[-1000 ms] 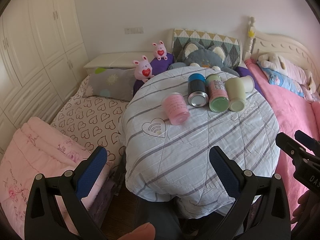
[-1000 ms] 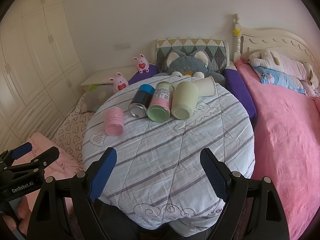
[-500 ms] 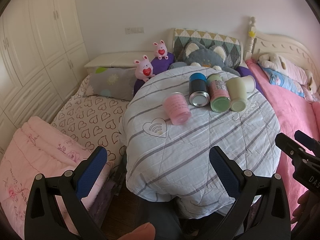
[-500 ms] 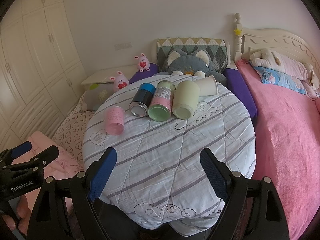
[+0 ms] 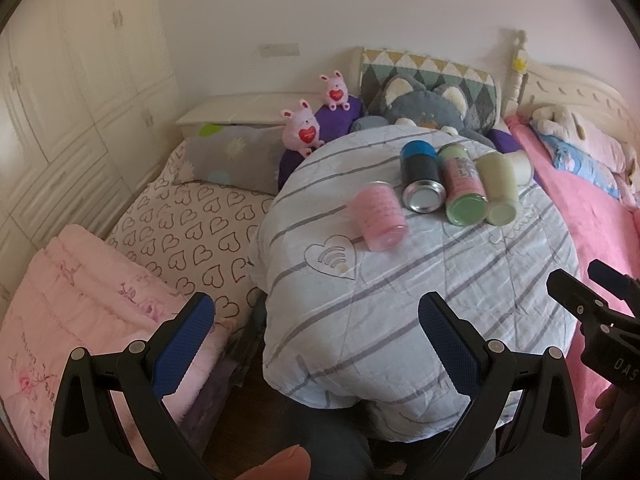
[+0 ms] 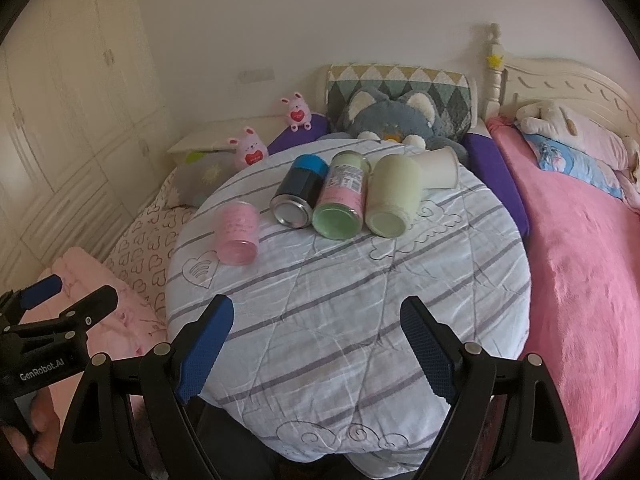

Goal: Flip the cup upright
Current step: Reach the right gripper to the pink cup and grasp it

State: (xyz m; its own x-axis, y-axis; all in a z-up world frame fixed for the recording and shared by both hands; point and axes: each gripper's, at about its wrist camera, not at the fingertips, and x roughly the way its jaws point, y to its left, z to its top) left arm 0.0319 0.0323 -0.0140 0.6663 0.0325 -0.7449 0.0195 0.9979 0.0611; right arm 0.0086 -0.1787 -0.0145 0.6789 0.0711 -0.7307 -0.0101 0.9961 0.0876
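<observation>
Two pink bunny plushies (image 5: 303, 130), grey cat plush (image 5: 430, 106), heart-print sheet (image 5: 188, 236), pink blanket (image 6: 580, 264).

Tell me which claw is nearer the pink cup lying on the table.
Left, though only slightly. The left claw hangs open at the table's near edge, almost in line with the pink cup. The right claw, also open, sits further to the cup's right. Neither touches it.

Left tongs (image 5: 316, 320) and right tongs (image 6: 317, 322), both spread wide, empty.
</observation>
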